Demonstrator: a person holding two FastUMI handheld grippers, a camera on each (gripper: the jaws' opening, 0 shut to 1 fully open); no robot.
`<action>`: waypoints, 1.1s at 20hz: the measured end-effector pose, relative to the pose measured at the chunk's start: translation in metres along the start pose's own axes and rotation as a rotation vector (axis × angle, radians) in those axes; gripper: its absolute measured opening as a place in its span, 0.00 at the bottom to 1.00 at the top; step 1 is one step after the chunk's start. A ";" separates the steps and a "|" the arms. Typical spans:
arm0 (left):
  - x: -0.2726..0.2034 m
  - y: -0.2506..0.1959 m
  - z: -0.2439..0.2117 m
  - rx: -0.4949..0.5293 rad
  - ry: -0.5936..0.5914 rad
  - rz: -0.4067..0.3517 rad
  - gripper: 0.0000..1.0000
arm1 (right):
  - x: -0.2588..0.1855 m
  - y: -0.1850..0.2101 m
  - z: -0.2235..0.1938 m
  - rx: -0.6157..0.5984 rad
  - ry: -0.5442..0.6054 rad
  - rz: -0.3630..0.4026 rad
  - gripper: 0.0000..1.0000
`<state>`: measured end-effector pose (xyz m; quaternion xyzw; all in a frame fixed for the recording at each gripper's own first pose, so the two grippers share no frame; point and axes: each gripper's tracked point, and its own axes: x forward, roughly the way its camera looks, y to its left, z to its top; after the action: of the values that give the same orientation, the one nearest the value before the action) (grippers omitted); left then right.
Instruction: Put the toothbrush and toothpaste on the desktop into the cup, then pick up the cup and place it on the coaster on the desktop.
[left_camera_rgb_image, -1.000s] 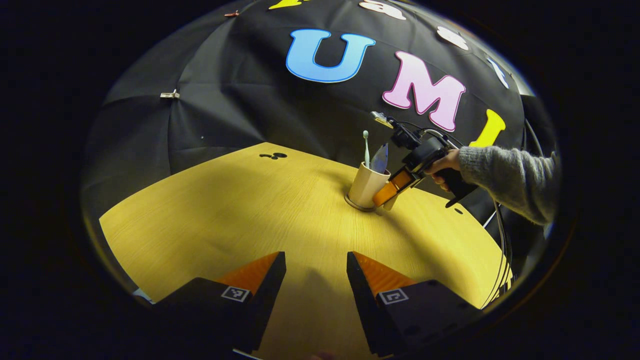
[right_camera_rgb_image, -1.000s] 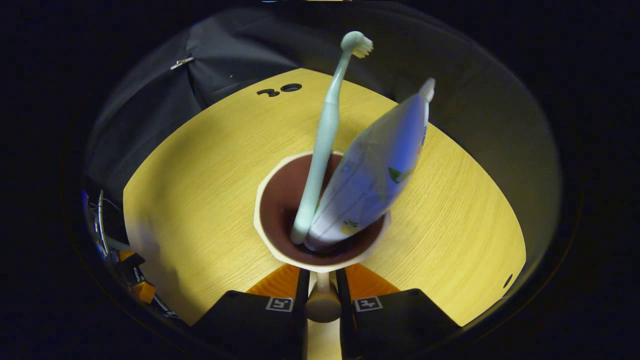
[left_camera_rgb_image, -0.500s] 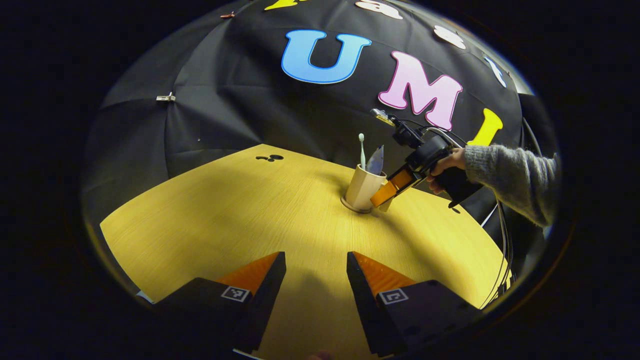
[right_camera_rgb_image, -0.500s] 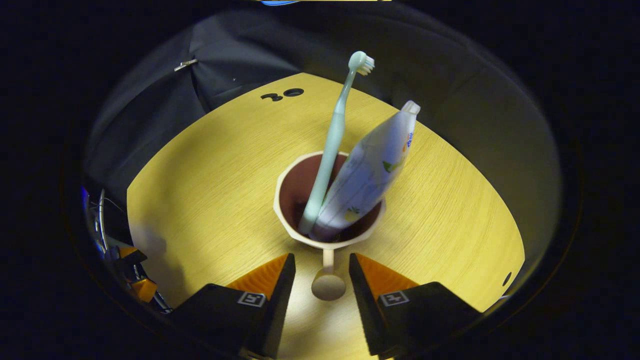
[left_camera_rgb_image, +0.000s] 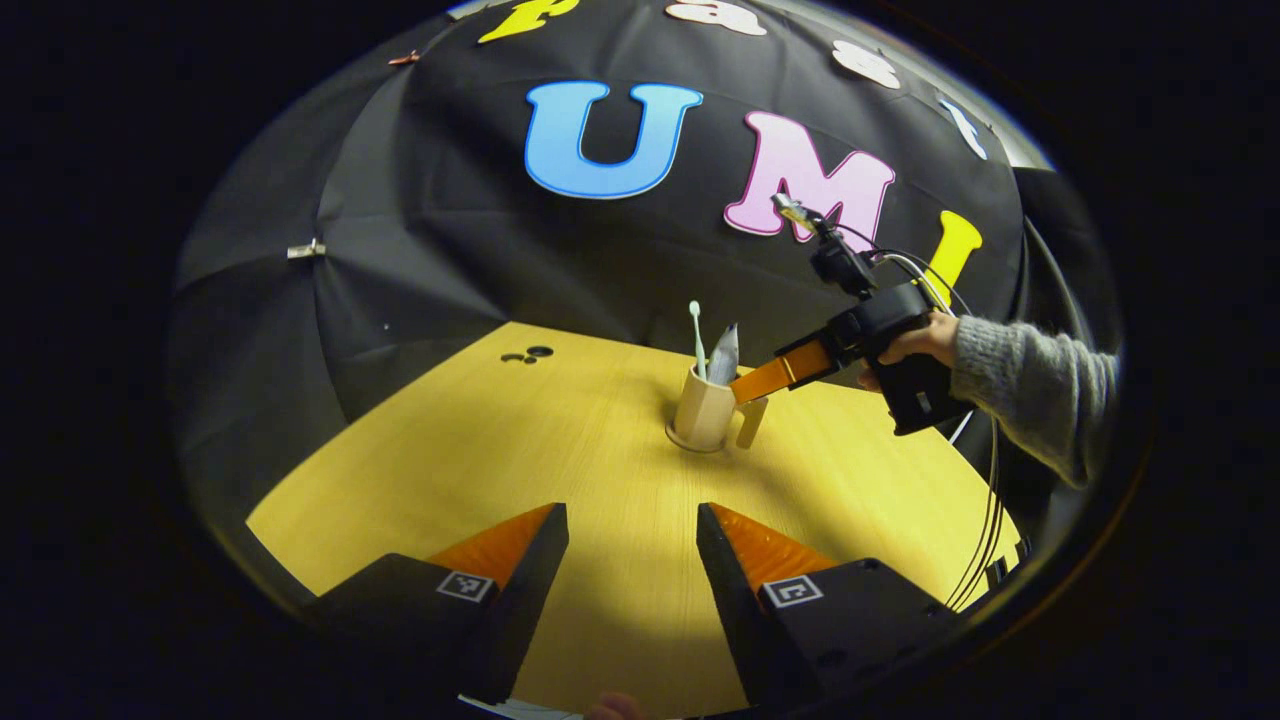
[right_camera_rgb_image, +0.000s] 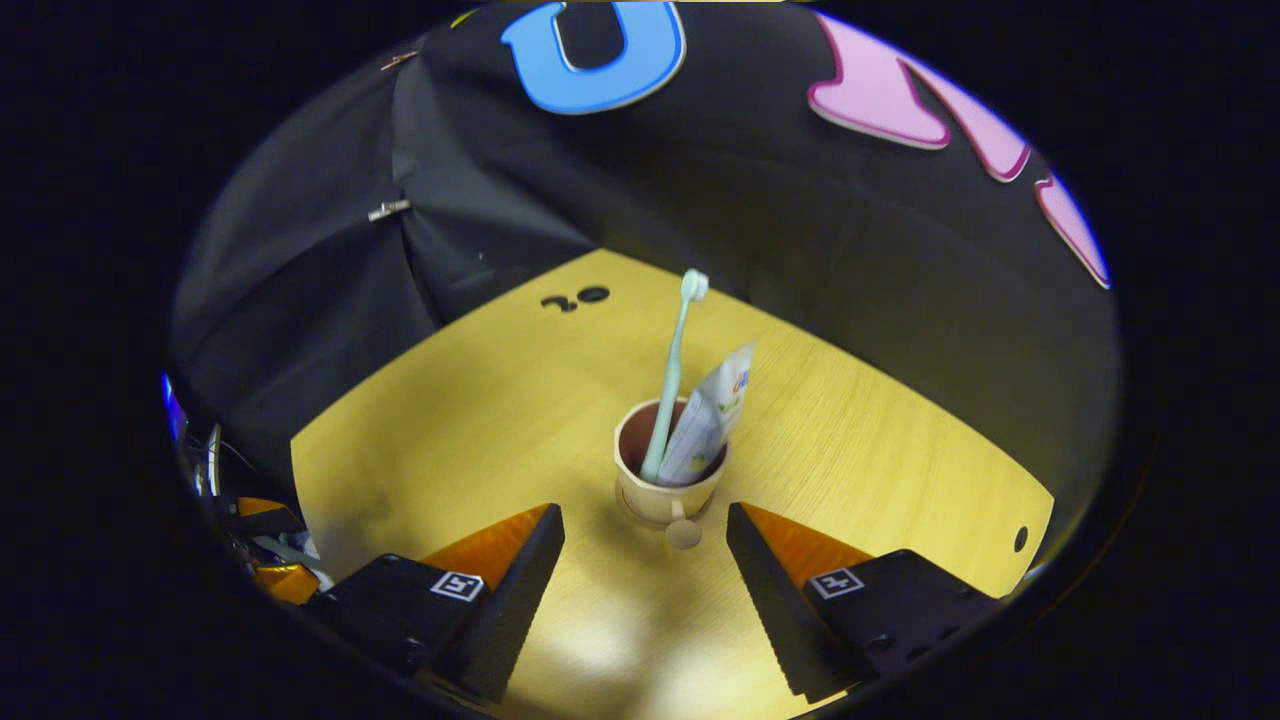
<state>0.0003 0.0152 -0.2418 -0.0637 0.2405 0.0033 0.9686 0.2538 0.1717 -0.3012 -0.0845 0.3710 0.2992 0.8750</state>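
The cup (right_camera_rgb_image: 665, 480) stands upright on the coaster (left_camera_rgb_image: 690, 442) on the yellow surface (right_camera_rgb_image: 480, 420), toward its far edge. The toothbrush (right_camera_rgb_image: 672, 380) and the toothpaste (right_camera_rgb_image: 708, 420) stand inside the cup, both leaning against its rim, the brush head uppermost. The cup handle (right_camera_rgb_image: 684, 532) points toward the right claw (right_camera_rgb_image: 645, 545).

The right claw is released: its fingers are spread wide, one on each side of the handle, and touch nothing. In the left gripper view, the right claw (left_camera_rgb_image: 745, 385) sits just beside the cup, held by a hand (left_camera_rgb_image: 915, 340) in a grey sleeve (left_camera_rgb_image: 1030, 395).

The left claw (left_camera_rgb_image: 632, 545) is released, fingers parted, above the near edge of the surface, well apart from the cup.
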 end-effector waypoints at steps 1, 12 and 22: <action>-0.005 -0.004 0.012 0.015 -0.016 -0.002 0.84 | -0.014 0.000 0.011 -0.005 -0.043 -0.007 1.00; -0.074 -0.076 0.164 0.189 -0.301 -0.080 0.90 | -0.212 0.049 0.079 0.032 -0.407 -0.077 1.00; -0.129 -0.124 0.215 0.223 -0.445 -0.164 0.96 | -0.340 0.085 0.060 0.036 -0.615 -0.179 0.98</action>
<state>-0.0094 -0.0776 0.0216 0.0264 0.0145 -0.0878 0.9957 0.0545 0.1057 -0.0145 -0.0068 0.0854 0.2257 0.9704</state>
